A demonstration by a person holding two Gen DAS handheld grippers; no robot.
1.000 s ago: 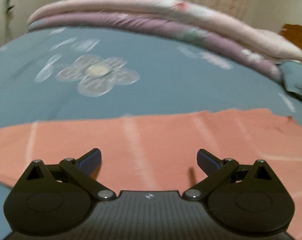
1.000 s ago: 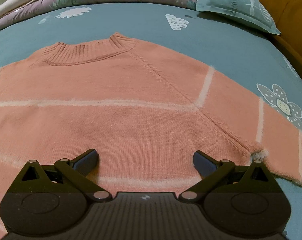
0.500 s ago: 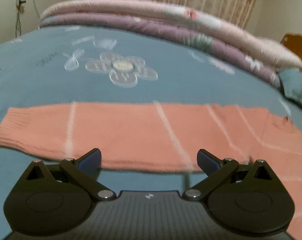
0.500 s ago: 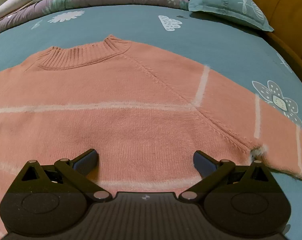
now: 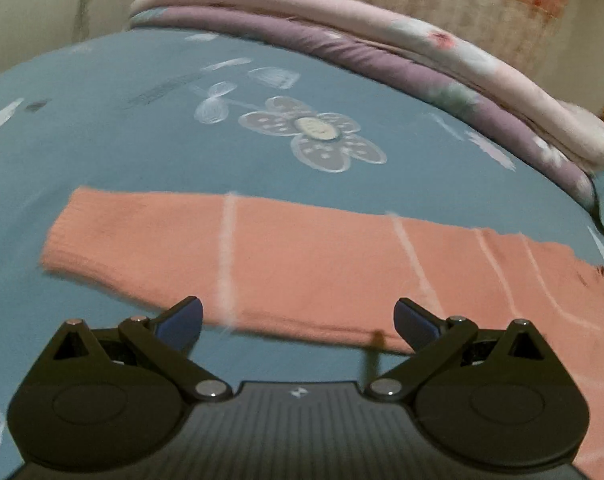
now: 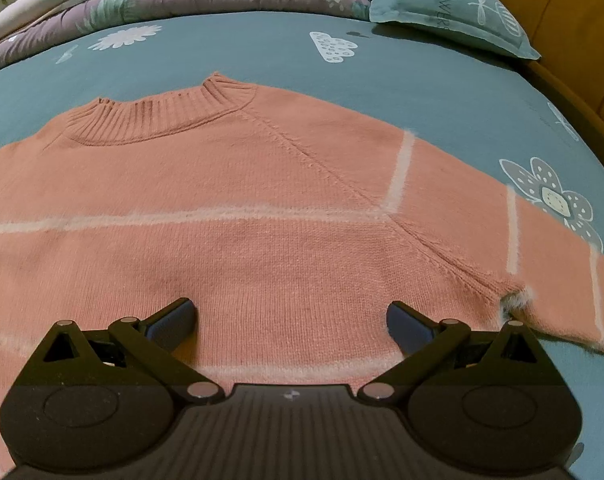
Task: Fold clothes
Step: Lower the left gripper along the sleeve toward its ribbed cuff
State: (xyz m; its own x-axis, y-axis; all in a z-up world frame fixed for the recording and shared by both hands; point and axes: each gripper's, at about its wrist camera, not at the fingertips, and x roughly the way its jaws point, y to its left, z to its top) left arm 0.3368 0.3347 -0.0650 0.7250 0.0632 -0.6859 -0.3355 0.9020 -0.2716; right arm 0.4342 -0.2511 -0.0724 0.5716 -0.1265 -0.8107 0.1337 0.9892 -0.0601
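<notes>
Sweater [image 6: 262,248] flat on bed [image 6: 421,92], collar away from right gripper [image 6: 289,322]. Sleeve [image 5: 302,264] stretches ahead of left gripper [image 5: 298,320]. Both jaws spread, empty.

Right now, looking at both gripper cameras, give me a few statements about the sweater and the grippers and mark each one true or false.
1. The left gripper is shut on the sleeve. False: its jaws stand wide apart and hold nothing.
2. The sweater lies spread flat on the blue bedsheet, collar toward the far side. True.
3. The sweater is plain, with no stripes. False: thin pale stripes cross the body and sleeves.
4. The right gripper is open above the sweater's body. True.
5. A blue pillow lies at the far right of the bed in the right wrist view. True.
</notes>
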